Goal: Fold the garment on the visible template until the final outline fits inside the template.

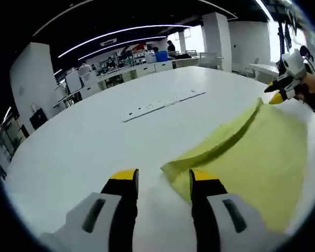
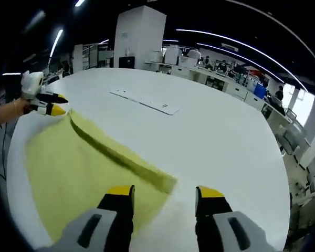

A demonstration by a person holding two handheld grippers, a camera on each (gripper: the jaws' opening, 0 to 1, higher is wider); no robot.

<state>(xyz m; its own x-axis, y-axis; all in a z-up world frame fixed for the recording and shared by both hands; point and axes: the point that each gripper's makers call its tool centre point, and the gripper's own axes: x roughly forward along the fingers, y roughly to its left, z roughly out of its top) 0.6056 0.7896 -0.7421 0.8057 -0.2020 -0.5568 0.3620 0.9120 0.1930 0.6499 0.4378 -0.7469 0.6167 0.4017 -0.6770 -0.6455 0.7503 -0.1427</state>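
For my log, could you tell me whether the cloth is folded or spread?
Partly folded: the cloth's far edge is doubled over, the rest flat.

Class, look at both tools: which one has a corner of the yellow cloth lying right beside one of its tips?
The left tool: the yellow cloth's folded corner reaches its right tip, while the right tool sits at the far corner.

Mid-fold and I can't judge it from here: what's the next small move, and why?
Probably close both grippers on the yellow garment. The left gripper and right gripper stand open at its two near corners, and the folded edge lies flat on the white table.
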